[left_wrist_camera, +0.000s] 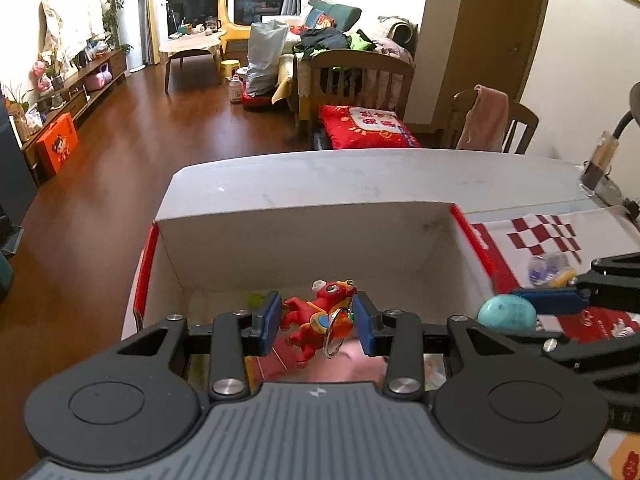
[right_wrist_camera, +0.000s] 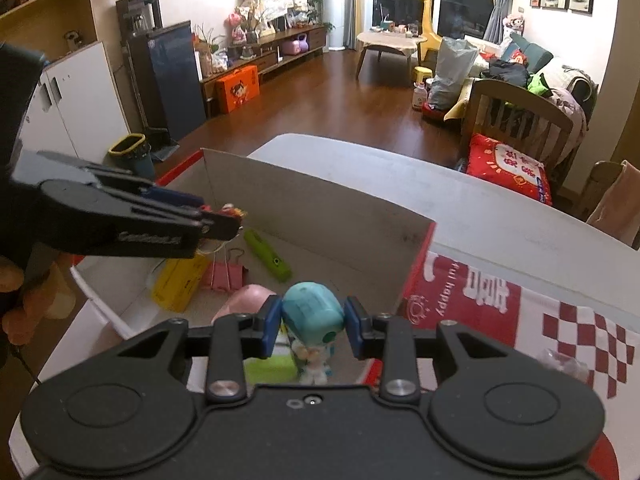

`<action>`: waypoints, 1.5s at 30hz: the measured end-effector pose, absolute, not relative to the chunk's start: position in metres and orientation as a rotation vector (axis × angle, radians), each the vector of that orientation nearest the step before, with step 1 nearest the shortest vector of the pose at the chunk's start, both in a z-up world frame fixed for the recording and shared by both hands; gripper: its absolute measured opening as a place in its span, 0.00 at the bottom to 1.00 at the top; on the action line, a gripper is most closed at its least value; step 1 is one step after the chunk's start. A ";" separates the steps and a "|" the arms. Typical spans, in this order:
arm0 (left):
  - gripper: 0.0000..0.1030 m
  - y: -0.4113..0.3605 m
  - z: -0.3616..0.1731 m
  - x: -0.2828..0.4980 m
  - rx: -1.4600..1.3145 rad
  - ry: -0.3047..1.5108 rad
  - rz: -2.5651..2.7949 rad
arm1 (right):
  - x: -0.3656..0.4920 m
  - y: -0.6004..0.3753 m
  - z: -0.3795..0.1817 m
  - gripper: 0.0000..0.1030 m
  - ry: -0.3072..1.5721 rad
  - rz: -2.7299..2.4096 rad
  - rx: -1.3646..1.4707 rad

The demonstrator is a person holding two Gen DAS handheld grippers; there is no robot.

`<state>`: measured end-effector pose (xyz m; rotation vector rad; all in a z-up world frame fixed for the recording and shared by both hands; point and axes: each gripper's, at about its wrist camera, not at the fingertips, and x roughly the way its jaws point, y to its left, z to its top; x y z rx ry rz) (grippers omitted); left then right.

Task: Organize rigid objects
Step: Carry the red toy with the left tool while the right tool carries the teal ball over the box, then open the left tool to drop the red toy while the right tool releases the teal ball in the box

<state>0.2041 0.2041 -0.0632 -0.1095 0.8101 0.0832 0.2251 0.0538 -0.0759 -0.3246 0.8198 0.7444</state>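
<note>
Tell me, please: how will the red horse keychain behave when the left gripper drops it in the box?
The red horse keychain looks like stiff moulded plastic, so it probably lands unharmed. Its metal ring hangs loose and may swing or catch a blue pad.

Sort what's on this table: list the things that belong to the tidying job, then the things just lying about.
Job:
- red horse keychain in left gripper
- teal-headed figurine in right gripper
- open box
- green stick, yellow packet, pink binder clip inside it

Lying about:
- checked cloth
- lamp

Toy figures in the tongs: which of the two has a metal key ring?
The red horse figure, held in the left tongs over the box. The teal-headed figure in the right tongs shows no ring.
</note>
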 end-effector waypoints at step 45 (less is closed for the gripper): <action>0.38 0.213 -0.138 0.285 -0.135 1.119 0.073 | 0.238 0.096 -0.117 0.44 0.972 0.709 -0.374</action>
